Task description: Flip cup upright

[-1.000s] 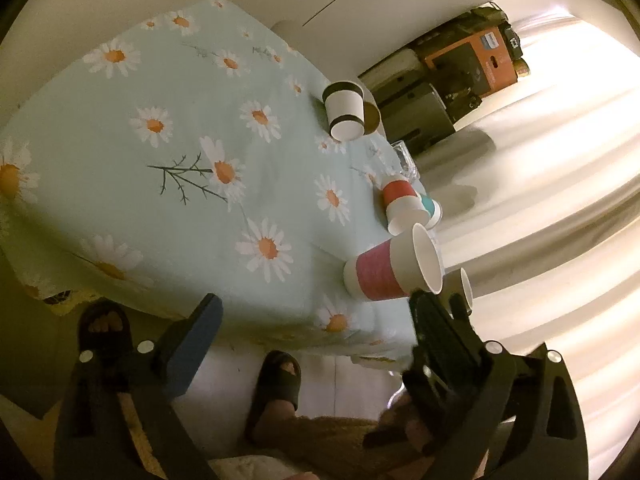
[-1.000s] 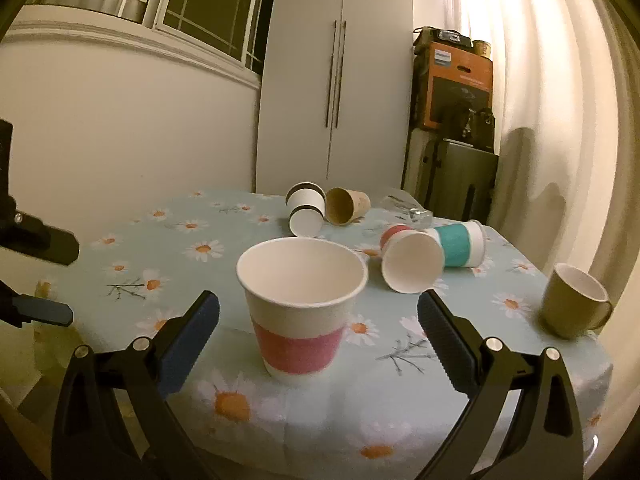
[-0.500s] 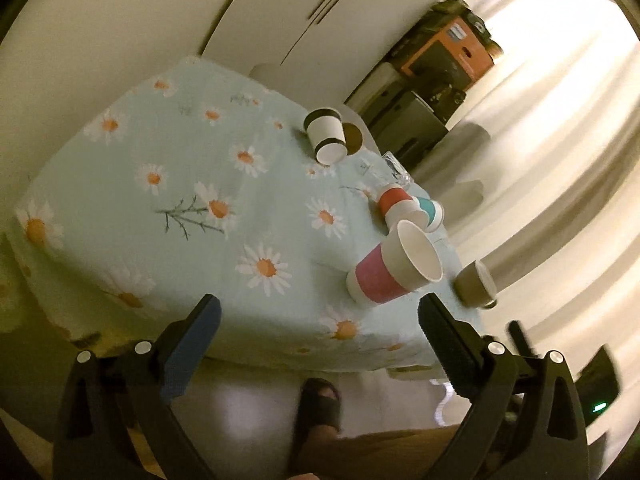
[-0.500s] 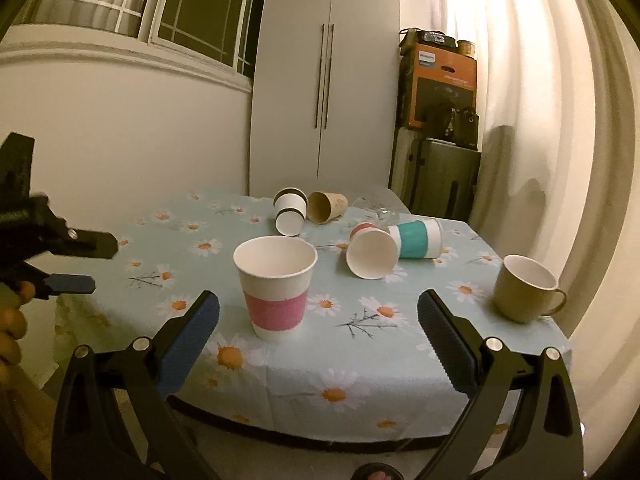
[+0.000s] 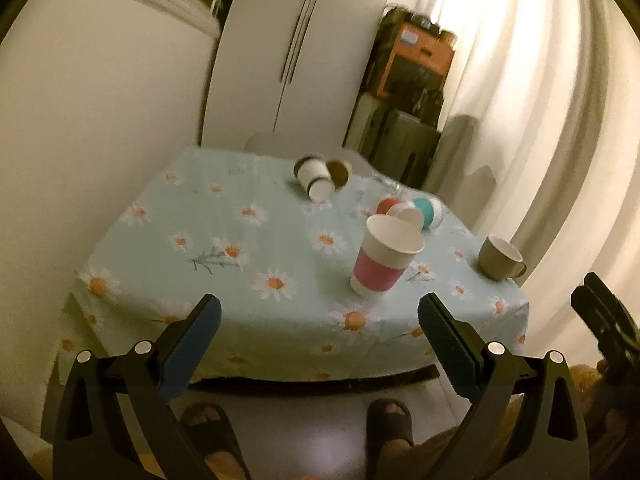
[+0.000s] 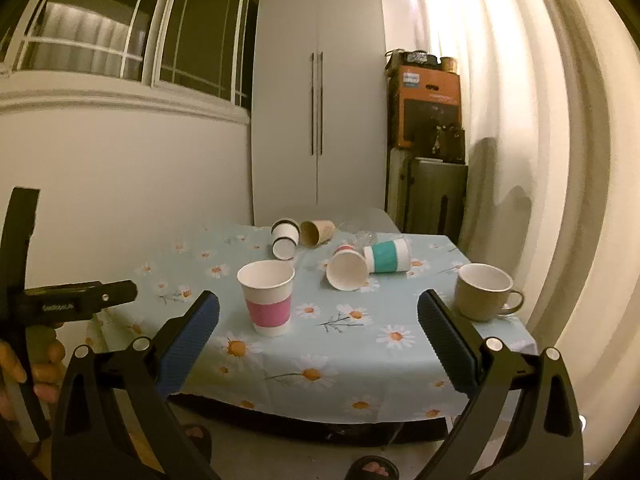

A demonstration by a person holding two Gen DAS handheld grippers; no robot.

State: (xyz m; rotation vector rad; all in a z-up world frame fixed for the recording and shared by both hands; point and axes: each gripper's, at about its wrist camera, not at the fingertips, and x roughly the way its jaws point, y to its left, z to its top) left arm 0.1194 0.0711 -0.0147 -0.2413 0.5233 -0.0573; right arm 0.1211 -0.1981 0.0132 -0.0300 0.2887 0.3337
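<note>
Your left gripper point(image 5: 318, 322) and right gripper point(image 6: 318, 318) both hang off the near edge of the daisy-print tabletop point(image 6: 360, 344), fingers spread wide, holding nothing. The pink-banded white paper cup point(image 6: 267, 298) stands upright near the front, apart from the tipped cups behind it.

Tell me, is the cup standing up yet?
Yes. The pink-banded paper cup stands upright on the daisy tablecloth. Nothing is in hand: the left gripper and right gripper are both open, back from the table. The red-banded cup, teal-banded cup and others lie on their sides.
</note>
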